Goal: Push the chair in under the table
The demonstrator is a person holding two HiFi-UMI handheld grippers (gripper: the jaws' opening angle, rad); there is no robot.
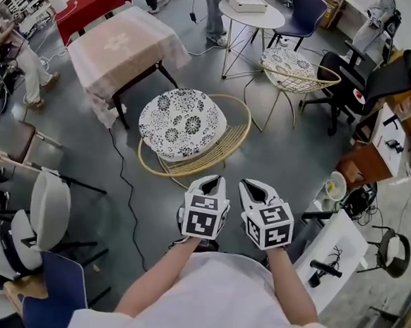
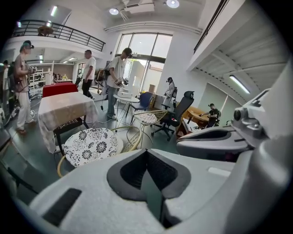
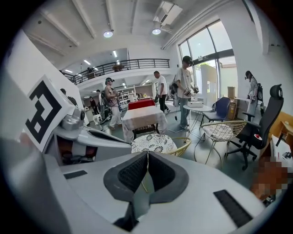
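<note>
Gold-toned wire chair, topped by a black-and-white floral cushion, is pictured on the grey floor just short of the table. The table is draped in a pale cloth. The chair's back rim is turned toward the table's near edge, and its seat is not yet under the cloth's hem; a narrow gap is seen between the two.

Both tools are held side by side at the chair's near rim, apart from it. The left gripper is shown with its jaws pressed together on nothing, and the right gripper is likewise closed and empty. A strip of bare floor is left between the fingertips and the rim.

Room at the sides is limited. A black cable is trailed along the floor to the left of the chair, with white chairs beyond it. To the right, a second wire chair is parked near a round white table, and a black office chair is set farther out.
</note>
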